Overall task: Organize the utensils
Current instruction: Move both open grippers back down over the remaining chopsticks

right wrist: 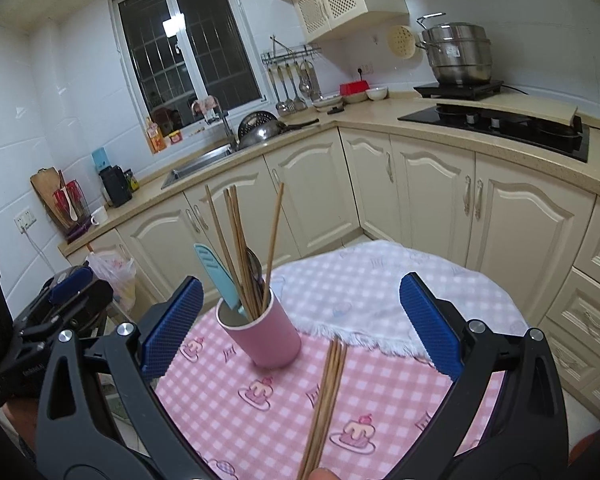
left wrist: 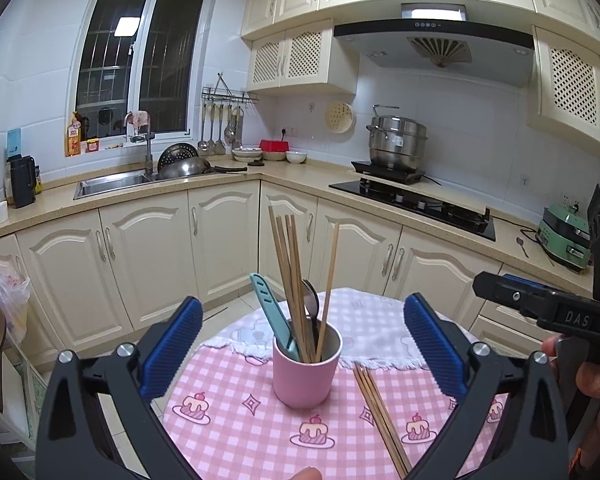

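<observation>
Both grippers are spread wide and holding nothing: the left gripper [left wrist: 303, 350] hangs over the near side of the pink cup [left wrist: 306, 364], and the right gripper [right wrist: 300, 330] hovers to the right of that cup, framing the loose chopsticks [right wrist: 326, 404]. That bundle lies flat on the pink checked tablecloth [right wrist: 236, 412], just right of the cup's base and running toward the near edge of the table, its far tips close to the cup without clearly touching it. Standing in the cup already are several more chopsticks [left wrist: 290, 276], a teal-handled utensil [left wrist: 270, 308] and a dark spoon [left wrist: 311, 294]. My read: those loose sticks are light, stiff and thin, smooth wood that will roll and fan apart if pinched off-centre, so the sensible hold is across the whole bundle near its middle, ribbed blue pads squeezing them together. The cup looks light and top-heavy with its load, so dropping the sticks in could tip it.
</observation>
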